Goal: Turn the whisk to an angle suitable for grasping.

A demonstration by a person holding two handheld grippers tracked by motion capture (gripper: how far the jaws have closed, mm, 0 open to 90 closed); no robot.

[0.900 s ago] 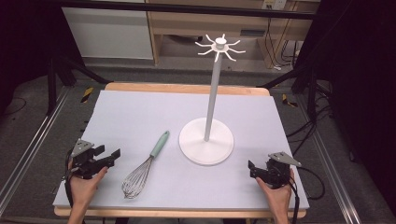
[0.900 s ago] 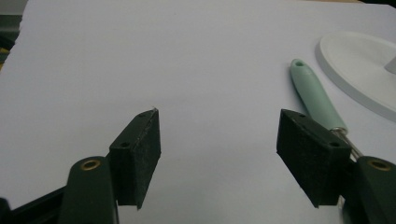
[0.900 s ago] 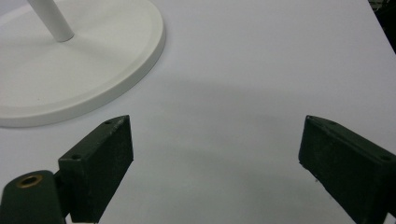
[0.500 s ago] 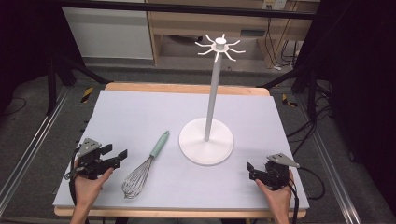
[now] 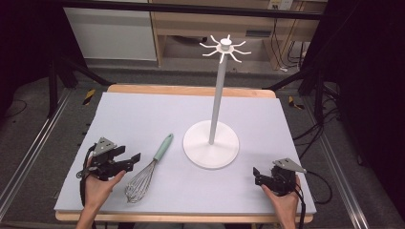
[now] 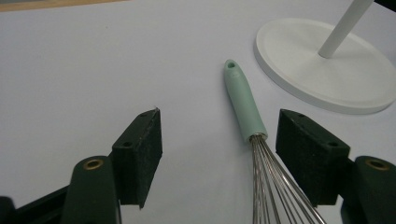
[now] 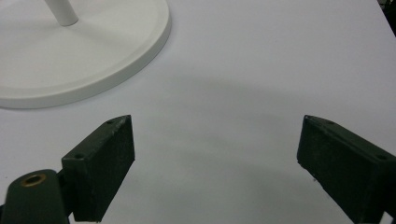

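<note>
Nothing is picked up yet. The whisk (image 5: 145, 172) lies flat on the table (image 5: 143, 114), at 9 o'clock of the hook stand (image 5: 211, 143). The left gripper (image 5: 133, 160) hovers just beside it, jaws wide and empty. The right gripper (image 5: 256, 174) waits wide at 4 o'clock. Grasping and hanging remain, apparently.

Whisk (image 6: 261, 154): its wire head runs off the bottom edge of the left gripper view.
Stand (image 7: 70, 51): base and pole are cut off at the upper left of the right gripper view.
Forearms: cropped at the high view's bottom edge.
</note>
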